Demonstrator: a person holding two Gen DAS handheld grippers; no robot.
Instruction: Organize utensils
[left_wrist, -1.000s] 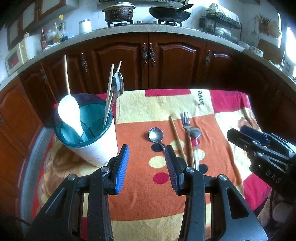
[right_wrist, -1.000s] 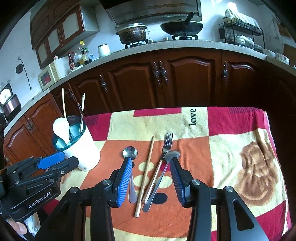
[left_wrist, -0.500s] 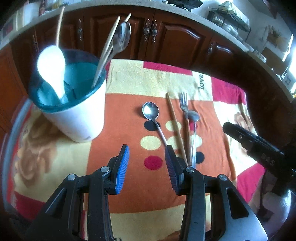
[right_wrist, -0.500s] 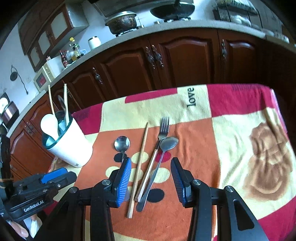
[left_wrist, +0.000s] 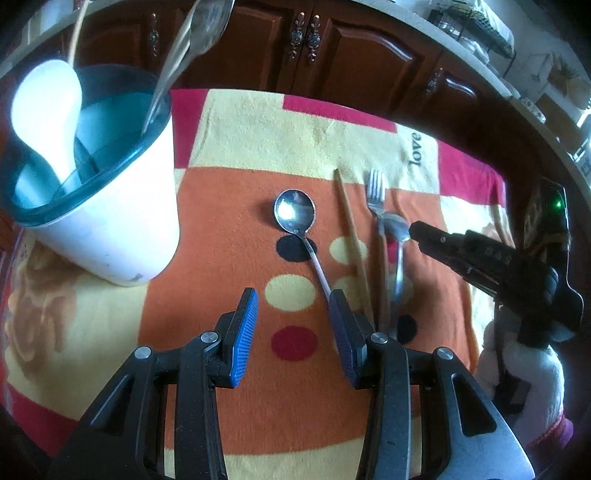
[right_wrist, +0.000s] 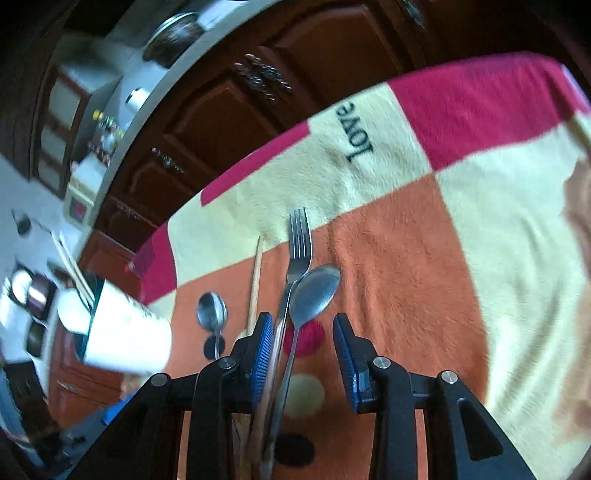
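"love" blanket (left_wrist: 258, 144) under open right gripper (right_wrist: 303, 354)

A fuzzy, matt cloth (left_wrist: 229, 229) with short pile covers the worktop, its orange, cream and pink patches soft-looking. On it lie polished metal pieces: a round spoon (left_wrist: 294, 213) with a bright glare in its bowl, a fork (left_wrist: 376, 192) and an oval spoon (right_wrist: 314, 290), both shiny. Beside them a pale wooden chopstick (left_wrist: 349, 225) looks dull and smooth. The holder (left_wrist: 110, 206) at the upper left of the left wrist view is smooth white plastic with a glossy teal rim, and a white plastic ladle (left_wrist: 48, 114) stands in it. Dark cabinet doors (left_wrist: 295, 40) behind are varnished wood with a sheen. Both tools are matt black plastic with ribbed blue pads (left_wrist: 243, 332).
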